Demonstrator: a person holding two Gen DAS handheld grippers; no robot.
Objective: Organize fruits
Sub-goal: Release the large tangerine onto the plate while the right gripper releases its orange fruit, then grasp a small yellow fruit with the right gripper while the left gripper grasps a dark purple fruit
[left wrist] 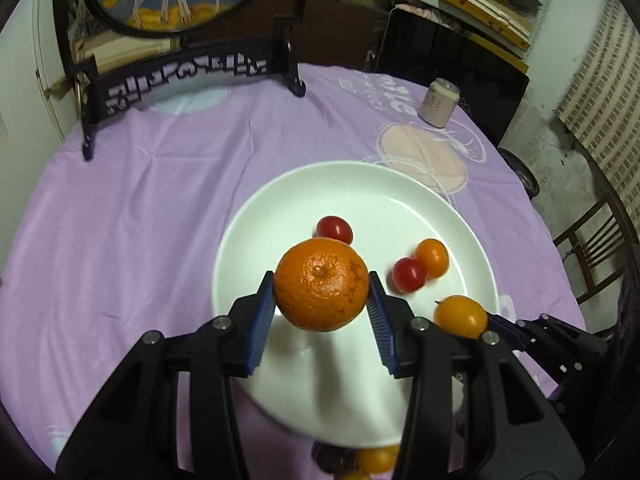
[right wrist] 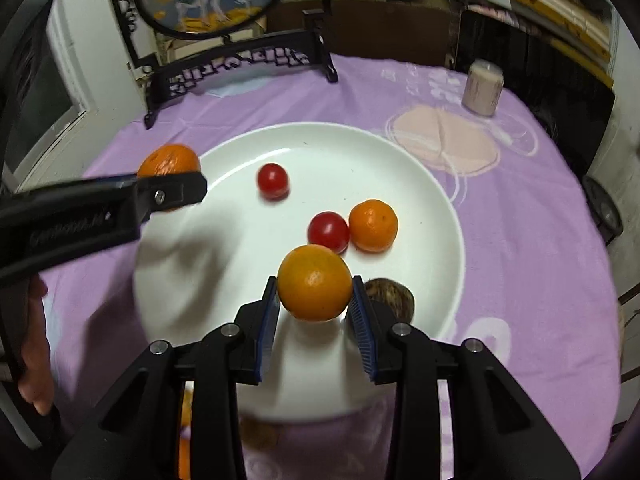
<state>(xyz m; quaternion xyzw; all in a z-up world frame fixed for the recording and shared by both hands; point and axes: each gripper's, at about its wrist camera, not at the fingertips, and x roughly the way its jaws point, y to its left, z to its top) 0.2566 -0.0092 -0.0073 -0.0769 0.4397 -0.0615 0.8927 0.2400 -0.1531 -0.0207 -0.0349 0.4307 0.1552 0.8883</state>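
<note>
Large mandarin (left wrist: 322, 284): we hold it in the left gripper (left wrist: 322, 292), blue pads pressed on its two sides, stem scar facing up, raised above the white plate (left wrist: 360, 184).
Yellow-orange fruit (right wrist: 315, 282): we hold it in the right gripper (right wrist: 315, 300), jaws narrow and clamped on both sides, hanging over the plate near its 5 o'clock edge in the right wrist view.
Already on the plate: two red cherry tomatoes (right wrist: 272, 179) (right wrist: 328, 231), one toward 11 o'clock of the dish centre, the other touching a small orange (right wrist: 373, 225) near the middle.
Brown round fruit (right wrist: 390, 296): it sits at 4 o'clock on the plate, partly hidden behind our right jaw.
Free space: the bare white area lies toward 8 o'clock, under the left gripper's shadow.
Step in hand, as we judge it: setting both fruits onto the plate.
How to do it well: we lower each fruit until it nearly touches the dish before we open, so nothing rolls; we aim the mandarin at the bare side and keep the right fruit off the brown one.
Beyond the plate: purple tablecloth (left wrist: 140, 208), a pale jar (left wrist: 438, 103) at 1 o'clock, a black carved stand (left wrist: 188, 76) at 11 o'clock.
Near edge: more fruit waits off the plate at 6 o'clock, blurred.
</note>
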